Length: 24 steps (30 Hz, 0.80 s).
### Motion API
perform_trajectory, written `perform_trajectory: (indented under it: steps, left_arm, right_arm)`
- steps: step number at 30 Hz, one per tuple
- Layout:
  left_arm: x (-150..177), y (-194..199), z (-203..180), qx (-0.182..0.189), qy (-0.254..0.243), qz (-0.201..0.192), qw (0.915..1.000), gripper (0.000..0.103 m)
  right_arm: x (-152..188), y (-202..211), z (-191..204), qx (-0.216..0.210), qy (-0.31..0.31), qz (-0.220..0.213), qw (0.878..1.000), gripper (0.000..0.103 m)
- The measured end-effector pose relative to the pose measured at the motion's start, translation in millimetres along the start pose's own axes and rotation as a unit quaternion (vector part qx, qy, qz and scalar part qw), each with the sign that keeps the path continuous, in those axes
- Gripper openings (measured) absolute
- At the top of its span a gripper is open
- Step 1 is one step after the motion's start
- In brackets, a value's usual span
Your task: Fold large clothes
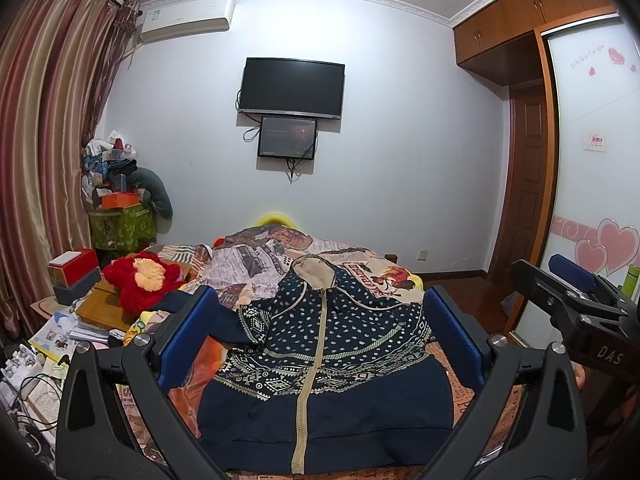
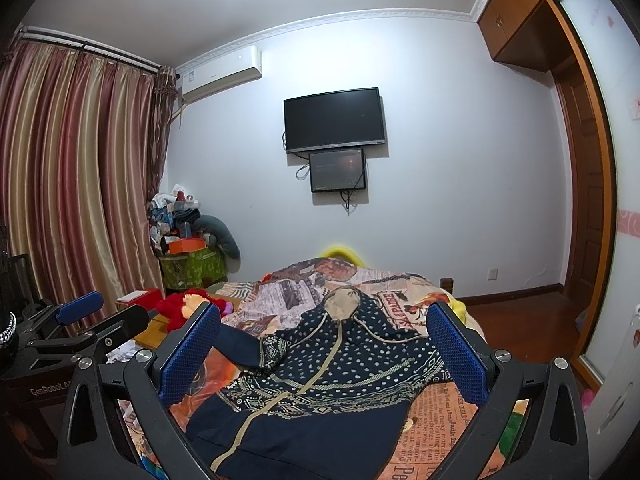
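Note:
A navy hooded jacket with white dots, patterned bands and a beige zipper lies front-up on the bed, hood toward the far wall. Its left sleeve lies folded across toward the left. My left gripper hovers above the jacket's lower half, blue pads wide apart, holding nothing. In the right wrist view the same jacket lies below my right gripper, which is also open with nothing between its pads. The right gripper shows at the right edge of the left view; the left gripper shows at the left of the right view.
The bed carries a newspaper-print cover. A red plush toy and boxes and papers crowd a low table to the left. Striped curtains hang left, a TV on the far wall, a wardrobe at the right.

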<state>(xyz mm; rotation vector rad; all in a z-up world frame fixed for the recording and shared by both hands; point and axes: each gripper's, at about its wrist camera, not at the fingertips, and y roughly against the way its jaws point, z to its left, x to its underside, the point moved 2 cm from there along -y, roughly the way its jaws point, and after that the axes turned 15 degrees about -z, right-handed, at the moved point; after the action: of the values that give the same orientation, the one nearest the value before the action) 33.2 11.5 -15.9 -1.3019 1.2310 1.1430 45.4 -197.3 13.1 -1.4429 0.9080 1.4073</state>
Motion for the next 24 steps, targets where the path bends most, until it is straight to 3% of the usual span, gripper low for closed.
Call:
perform_trajectory:
  steps: [15, 24]
  left_arm:
    - [11, -26, 13, -0.015, 0.004, 0.017, 0.9997, 0.103]
    - [35, -97, 72, -0.073, 0.02, 0.059, 0.9954, 0.103]
  right_arm:
    - [14, -23, -3, 0.003, 0.005, 0.025, 1.0, 0.103]
    - [44, -100, -10, 0.01, 0.023, 0.061, 0.998, 0.103]
